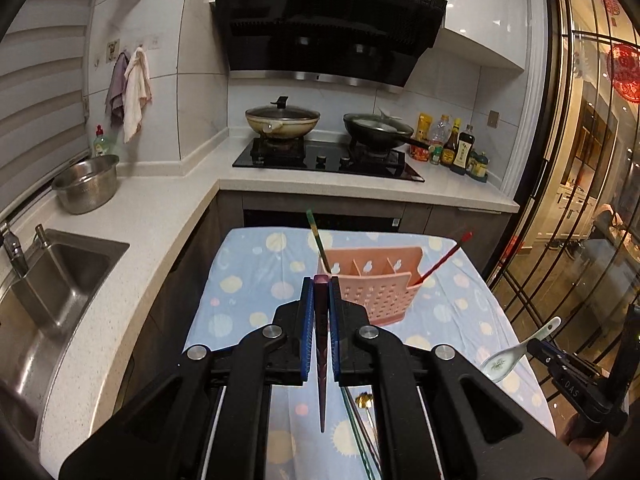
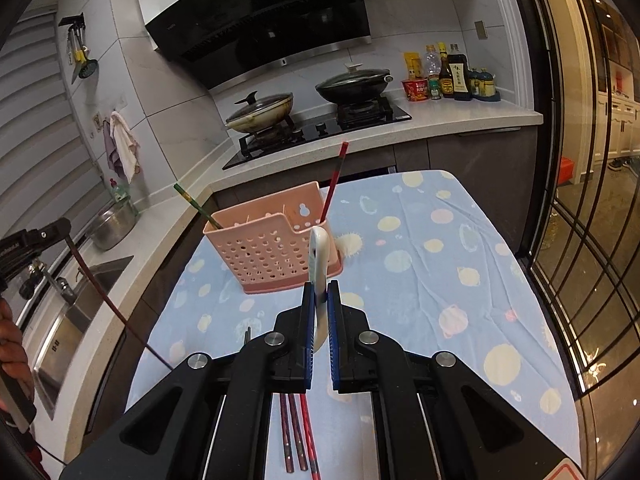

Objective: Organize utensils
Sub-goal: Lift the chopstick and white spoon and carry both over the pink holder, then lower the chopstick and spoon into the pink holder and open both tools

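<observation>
A pink perforated utensil holder [image 1: 374, 292] [image 2: 268, 248] stands on the blue spotted tablecloth [image 1: 256, 272] [image 2: 432, 256]. A green chopstick [image 1: 316, 236] [image 2: 194, 202] leans out of its left end and a red chopstick [image 1: 444, 258] [image 2: 336, 174] out of its right end. My left gripper [image 1: 321, 286] [image 2: 66, 226] is shut on a dark maroon chopstick [image 1: 321, 360] [image 2: 108, 296], held above the cloth short of the holder. My right gripper [image 2: 320, 292] [image 1: 534, 350] is shut on the handle of a white ceramic spoon [image 2: 319, 256] [image 1: 516, 354], near the holder's right end.
Several loose chopsticks [image 2: 296, 440] [image 1: 360, 440] and a small gold-coloured utensil [image 1: 364, 400] lie on the cloth near me. To the left run a counter with a sink [image 1: 60, 272] and a steel bowl [image 1: 86, 186]. Behind is a hob with two pans [image 1: 320, 152]; glass doors [image 1: 580, 200] are at the right.
</observation>
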Tool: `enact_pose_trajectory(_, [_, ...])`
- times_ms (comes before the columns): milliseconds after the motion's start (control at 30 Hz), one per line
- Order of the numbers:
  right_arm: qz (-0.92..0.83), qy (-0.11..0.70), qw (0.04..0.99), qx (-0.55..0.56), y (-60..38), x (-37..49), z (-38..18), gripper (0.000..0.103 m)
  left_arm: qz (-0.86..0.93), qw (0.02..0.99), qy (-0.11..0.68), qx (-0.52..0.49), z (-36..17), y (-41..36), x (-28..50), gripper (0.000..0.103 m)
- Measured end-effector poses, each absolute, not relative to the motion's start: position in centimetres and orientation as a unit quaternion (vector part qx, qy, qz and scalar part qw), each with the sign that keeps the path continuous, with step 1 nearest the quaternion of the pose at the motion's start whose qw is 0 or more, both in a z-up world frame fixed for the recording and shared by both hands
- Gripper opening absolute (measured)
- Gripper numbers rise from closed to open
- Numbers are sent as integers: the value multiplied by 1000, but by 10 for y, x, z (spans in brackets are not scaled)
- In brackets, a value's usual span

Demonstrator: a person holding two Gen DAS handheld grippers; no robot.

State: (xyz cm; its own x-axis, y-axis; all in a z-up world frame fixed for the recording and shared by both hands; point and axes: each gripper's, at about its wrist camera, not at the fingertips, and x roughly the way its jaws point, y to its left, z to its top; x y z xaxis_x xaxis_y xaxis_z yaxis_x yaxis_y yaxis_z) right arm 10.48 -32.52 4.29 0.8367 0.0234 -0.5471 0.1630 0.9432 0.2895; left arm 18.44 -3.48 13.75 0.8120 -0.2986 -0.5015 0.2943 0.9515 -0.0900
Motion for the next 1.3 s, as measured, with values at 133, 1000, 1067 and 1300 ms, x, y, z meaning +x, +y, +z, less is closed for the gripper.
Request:
enact_pose_trajectory(133, [-35, 268, 951, 149, -325, 137, 62, 6, -155, 960, 235, -5, 166, -47, 204, 7])
enact_pose_trajectory(1000, [-49, 336, 934, 110, -325, 335, 25, 7, -147, 957, 249, -24, 145, -102, 350, 7])
enact_pose_trajectory(1067, [-51, 331, 936, 106, -323, 336, 25, 8, -144, 956, 255, -24, 139, -101, 353, 7])
enact_pose_trajectory(1300, [-51, 309, 944, 108, -318, 323, 37, 27, -125, 956, 263, -43, 131, -87, 349, 49])
